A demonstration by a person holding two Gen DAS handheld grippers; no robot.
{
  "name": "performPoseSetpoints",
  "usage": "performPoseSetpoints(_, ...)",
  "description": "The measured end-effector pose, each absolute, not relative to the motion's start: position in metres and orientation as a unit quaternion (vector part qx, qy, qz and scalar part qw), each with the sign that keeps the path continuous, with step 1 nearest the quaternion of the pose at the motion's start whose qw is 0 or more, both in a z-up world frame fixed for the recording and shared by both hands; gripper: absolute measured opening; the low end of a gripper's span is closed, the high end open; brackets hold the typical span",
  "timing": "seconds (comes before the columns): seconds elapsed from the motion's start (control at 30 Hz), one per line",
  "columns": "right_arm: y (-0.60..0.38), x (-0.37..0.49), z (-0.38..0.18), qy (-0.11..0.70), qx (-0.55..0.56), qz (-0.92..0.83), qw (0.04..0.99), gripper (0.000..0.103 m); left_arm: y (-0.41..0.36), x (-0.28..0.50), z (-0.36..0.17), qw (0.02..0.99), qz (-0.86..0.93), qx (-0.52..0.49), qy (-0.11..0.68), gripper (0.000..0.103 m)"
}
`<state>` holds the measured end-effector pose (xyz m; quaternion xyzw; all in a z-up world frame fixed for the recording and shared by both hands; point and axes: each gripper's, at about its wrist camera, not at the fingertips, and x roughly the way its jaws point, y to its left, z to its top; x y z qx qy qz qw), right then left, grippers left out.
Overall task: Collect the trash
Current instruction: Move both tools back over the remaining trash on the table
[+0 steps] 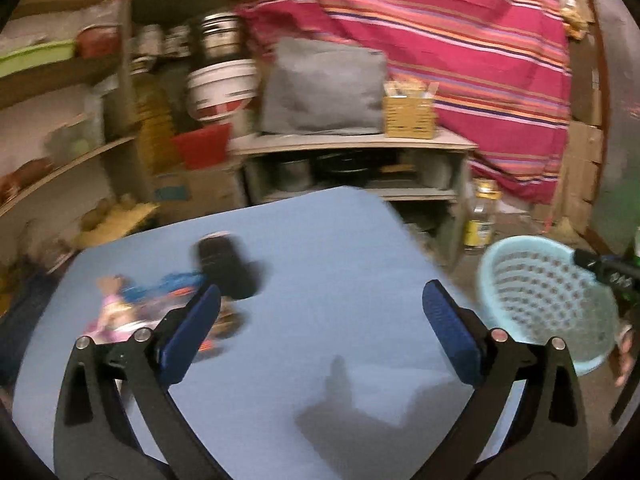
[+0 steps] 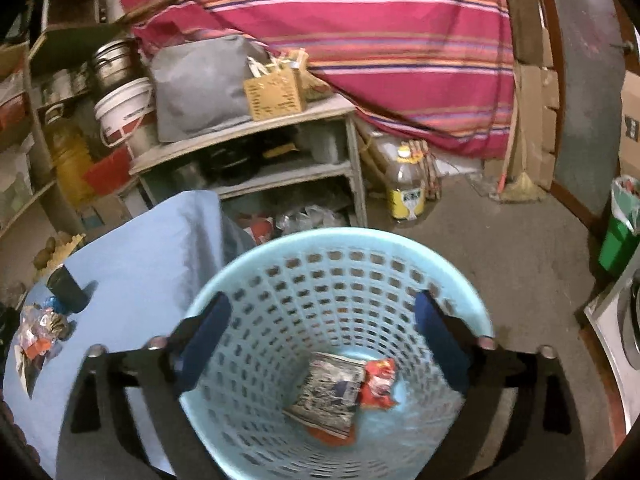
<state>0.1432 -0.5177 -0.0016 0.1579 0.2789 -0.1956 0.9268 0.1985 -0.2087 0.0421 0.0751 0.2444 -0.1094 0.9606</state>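
Note:
A light blue perforated basket stands on the floor beside a table under a blue cloth. In its bottom lie a silver printed wrapper and a red snack wrapper. My right gripper hangs open over the basket mouth, nothing between its fingers. On the cloth lie colourful wrappers and a black cylindrical object. My left gripper is wide open above the cloth, empty, the wrappers just left of its left finger. The basket shows at the right.
Wooden shelves behind hold a grey bag, a yellow box, pots and a white bucket. A striped red cloth hangs beyond. A yellow-labelled bottle stands on the floor, a green bin at the right edge.

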Motion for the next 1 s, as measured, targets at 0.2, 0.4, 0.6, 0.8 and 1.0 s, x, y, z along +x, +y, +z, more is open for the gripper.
performPoseSetpoints(0.2,-0.465,0.166,0.006,0.266,0.15,-0.158,0.939,0.099,-0.129,0.207,0.029,0.966,-0.043,0.046,0.251,0.098)
performPoseSetpoints(0.4,-0.407,0.189,0.013,0.255,0.116,-0.123,0.952,0.099,-0.067,0.202,0.025,0.973,0.003,0.048,0.226,0.098)
performPoseSetpoints(0.6,-0.353,0.208,0.015,0.252,0.088,-0.085,0.96,0.099,-0.029,0.196,0.025,0.979,0.029,0.035,0.199,0.098)
performPoseSetpoints(0.8,-0.309,0.223,0.013,0.239,0.046,-0.059,0.968,0.099,-0.004,0.218,0.011,0.969,0.026,0.042,0.243,0.098)
performPoseSetpoints(1.0,-0.285,0.243,0.012,0.275,0.032,-0.049,0.96,0.099,0.025,0.232,0.002,0.962,0.055,0.024,0.265,0.098)
